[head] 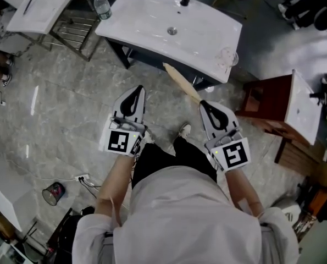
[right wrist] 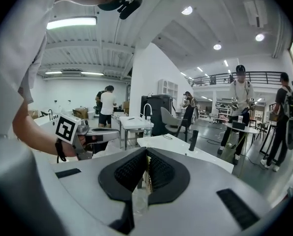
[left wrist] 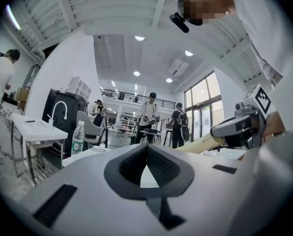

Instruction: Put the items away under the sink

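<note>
We are holding the left tool (head: 137, 90) out with its jaws together on nothing, while the right tool (head: 204, 103) is clamping one end of a beige stick (head: 178, 80) that is pointing over the floor toward the sink tabletop (head: 147, 29). A bottle (head: 101, 5) is standing at the tabletop's left corner, and a clear cup (head: 227, 56) is sitting near its right edge.

Dark wooden stand (head: 265, 100), power strip (head: 82, 177), perhaps a cup (head: 53, 193)

Left tongs (head: 136, 94) pinched together; right tongs (head: 208, 108) clamp a beige roll (head: 180, 82).
</note>
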`<action>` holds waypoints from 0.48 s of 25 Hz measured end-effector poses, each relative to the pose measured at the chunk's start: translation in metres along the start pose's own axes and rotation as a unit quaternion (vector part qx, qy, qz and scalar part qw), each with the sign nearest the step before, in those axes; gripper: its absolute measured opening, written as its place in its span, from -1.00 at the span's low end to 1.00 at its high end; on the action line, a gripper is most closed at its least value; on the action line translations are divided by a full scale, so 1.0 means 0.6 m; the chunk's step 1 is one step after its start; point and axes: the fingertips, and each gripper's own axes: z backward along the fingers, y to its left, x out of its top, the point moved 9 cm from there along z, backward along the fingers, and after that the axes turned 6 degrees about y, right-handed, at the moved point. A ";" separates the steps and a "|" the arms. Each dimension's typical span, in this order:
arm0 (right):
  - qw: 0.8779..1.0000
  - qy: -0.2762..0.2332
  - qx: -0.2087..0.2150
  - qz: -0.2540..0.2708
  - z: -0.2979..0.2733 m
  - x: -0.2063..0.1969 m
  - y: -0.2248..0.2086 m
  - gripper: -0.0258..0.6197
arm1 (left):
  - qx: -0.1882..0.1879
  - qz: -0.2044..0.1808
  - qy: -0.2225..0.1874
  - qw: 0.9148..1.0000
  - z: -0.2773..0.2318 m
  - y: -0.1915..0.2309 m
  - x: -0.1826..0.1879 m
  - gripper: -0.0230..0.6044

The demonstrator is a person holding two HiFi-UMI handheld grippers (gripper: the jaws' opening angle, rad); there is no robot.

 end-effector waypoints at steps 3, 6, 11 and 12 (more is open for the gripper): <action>1.000 0.005 0.006 -0.008 -0.013 -0.023 -0.027 -0.82 | 0.004 -0.013 0.010 1.000 -0.021 0.000 -0.009 -0.92; 1.000 0.008 0.009 -0.010 -0.028 -0.047 -0.038 -0.82 | 0.008 -0.008 0.025 1.000 -0.027 -0.002 -0.034 -0.92; 1.000 0.002 0.010 -0.025 -0.058 -0.085 -0.063 -0.82 | 0.018 -0.010 0.042 0.999 -0.057 0.006 -0.080 -0.92; 1.000 0.002 0.010 -0.027 -0.064 -0.094 -0.067 -0.82 | 0.020 -0.008 0.045 0.999 -0.063 0.008 -0.092 -0.92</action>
